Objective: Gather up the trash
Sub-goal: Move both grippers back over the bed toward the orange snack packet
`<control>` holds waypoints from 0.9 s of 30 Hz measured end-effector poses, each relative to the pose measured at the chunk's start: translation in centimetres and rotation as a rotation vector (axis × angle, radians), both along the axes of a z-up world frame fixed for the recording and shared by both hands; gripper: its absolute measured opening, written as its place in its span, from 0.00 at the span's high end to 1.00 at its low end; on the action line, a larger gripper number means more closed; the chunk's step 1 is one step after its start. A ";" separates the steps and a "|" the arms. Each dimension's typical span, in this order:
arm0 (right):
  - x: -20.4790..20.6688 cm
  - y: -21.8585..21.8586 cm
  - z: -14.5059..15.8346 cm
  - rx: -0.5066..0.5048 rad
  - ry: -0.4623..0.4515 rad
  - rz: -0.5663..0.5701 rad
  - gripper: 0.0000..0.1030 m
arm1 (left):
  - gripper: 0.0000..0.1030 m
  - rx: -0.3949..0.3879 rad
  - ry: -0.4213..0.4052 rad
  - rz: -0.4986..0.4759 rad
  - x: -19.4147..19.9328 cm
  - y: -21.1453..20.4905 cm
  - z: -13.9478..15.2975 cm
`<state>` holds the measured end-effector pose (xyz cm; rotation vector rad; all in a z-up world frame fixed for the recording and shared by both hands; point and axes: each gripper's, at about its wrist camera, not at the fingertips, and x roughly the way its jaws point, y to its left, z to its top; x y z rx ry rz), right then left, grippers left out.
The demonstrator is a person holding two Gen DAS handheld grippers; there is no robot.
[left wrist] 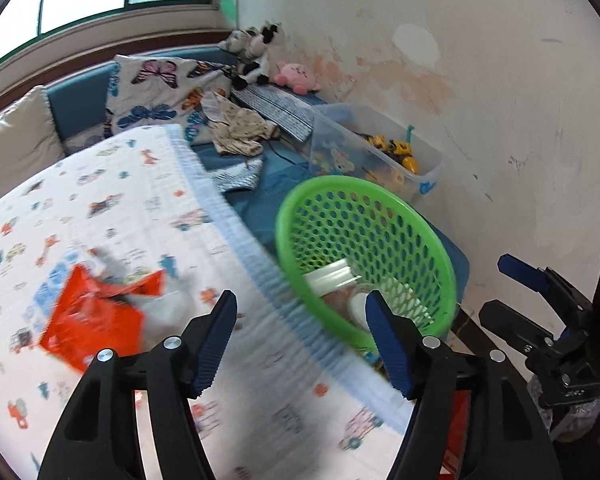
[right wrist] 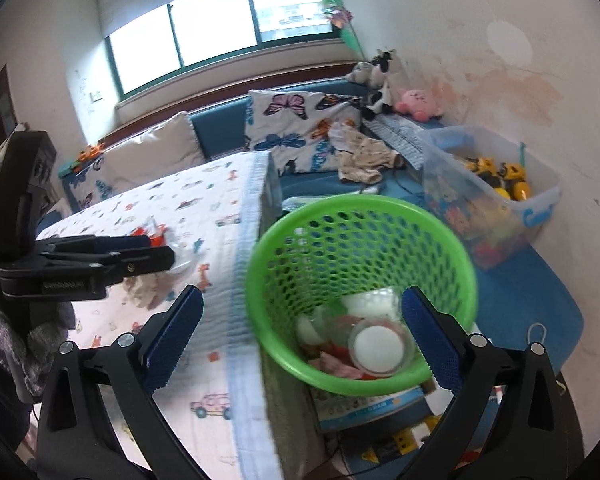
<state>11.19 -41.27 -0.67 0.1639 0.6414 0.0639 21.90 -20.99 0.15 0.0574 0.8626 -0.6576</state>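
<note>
Both tongs hang spread and empty, the left gripper (left wrist: pixel 302 334) over the blanket's (left wrist: pixel 120 200) edge near the red wrapper (left wrist: pixel 96 320), the right gripper (right wrist: pixel 300 330) above the green basket (right wrist: pixel 360 240).

No text, brand or number can be read in either view. A printed booklet (right wrist: pixel 374 410) under the near side of the green basket (right wrist: pixel 260 264) carries a line of characters too small and blurred to make out. The clear toy bin (right wrist: pixel 540 208) at the far right bears a blue mark, also illegible.
</note>
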 end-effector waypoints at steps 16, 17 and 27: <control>4.5 8.9 -1.5 0.052 0.032 0.192 0.04 | 0.28 0.028 -0.037 0.208 -0.3 13.3 -0.2; 4.7 9.7 -1.6 0.041 0.033 0.202 0.04 | 0.28 0.030 -0.034 0.222 -0.3 14.1 -0.4; 7.6 14.6 -2.4 0.005 0.109 0.307 0.04 | 0.28 0.018 0.002 0.308 -0.2 19.2 -1.8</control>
